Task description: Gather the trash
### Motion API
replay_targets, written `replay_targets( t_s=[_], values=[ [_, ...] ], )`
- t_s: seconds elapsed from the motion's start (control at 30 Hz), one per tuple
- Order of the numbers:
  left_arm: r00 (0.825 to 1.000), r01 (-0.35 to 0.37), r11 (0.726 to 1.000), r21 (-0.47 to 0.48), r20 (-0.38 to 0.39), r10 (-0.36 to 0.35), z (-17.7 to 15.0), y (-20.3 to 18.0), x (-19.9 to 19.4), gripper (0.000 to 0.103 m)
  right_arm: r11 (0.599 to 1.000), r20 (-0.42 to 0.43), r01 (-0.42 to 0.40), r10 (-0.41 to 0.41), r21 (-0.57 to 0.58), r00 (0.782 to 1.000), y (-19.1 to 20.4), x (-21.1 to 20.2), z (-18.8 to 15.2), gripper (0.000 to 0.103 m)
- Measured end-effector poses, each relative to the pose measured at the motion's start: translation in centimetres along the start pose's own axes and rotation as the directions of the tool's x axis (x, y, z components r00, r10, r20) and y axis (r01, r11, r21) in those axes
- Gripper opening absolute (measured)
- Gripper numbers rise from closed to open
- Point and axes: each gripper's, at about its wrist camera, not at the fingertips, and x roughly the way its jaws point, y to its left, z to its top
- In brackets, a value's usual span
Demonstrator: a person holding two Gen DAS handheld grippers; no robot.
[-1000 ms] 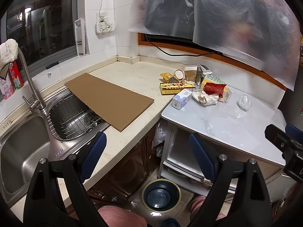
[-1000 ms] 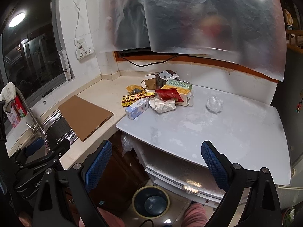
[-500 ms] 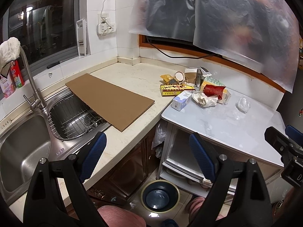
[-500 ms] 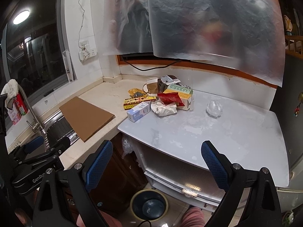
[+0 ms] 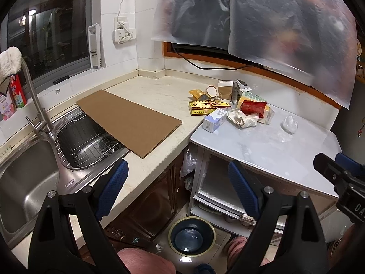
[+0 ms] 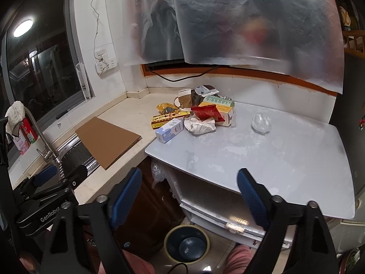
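The trash pile (image 6: 194,116) is heaped at the worktop (image 6: 262,155) corner, well apart from both tools. The left tool (image 5: 178,180) is held apart and empty; the right tool (image 6: 189,189), just narrowed slightly, is also held apart, with nothing between its jaws.

Sink (image 5: 25,182) and tap (image 5: 36,105): brushed, shiny metal. Matt brown cardboard sheet (image 5: 130,118) on a pale stone-look desk (image 5: 159,93); white tabletop (image 6: 262,155) glossy, marbled. Crumpled paper (image 6: 200,125), glossy red packet (image 6: 207,111), translucent plastic film (image 6: 251,22).

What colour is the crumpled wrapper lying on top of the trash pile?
Red. The crumpled wrapper rests on the boxes; the right wrist view shows it best.
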Motion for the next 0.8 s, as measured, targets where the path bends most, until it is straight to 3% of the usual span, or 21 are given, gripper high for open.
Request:
replay_targets(
  t_s=[0.33,0.47,0.8],
  values=[
    [1.0,0.0,1.0,0.0,-0.016,0.0,0.4,-0.5,1.1,0.088,0.999,-0.009,-0.032,0.032,0.007,0.999,-0.6,1.3,-0.1,0.079],
    [1.0,0.001,1.0,-0.01,-0.031,-0.001,0.6,-0.5,1.8,0.088,0.999,-0.014,-0.043,0.043,0.001,0.999,-0.6,1.9,0.0,0.072],
    [0.999,-0.002,1.0,0.016,-0.054,0.003,1.0,-1.4,3.5,0.088,0.999,-0.034,-0.044,0.044,-0.006,0.998,-1.3,3.4,0.4,0.072]
  ],
)
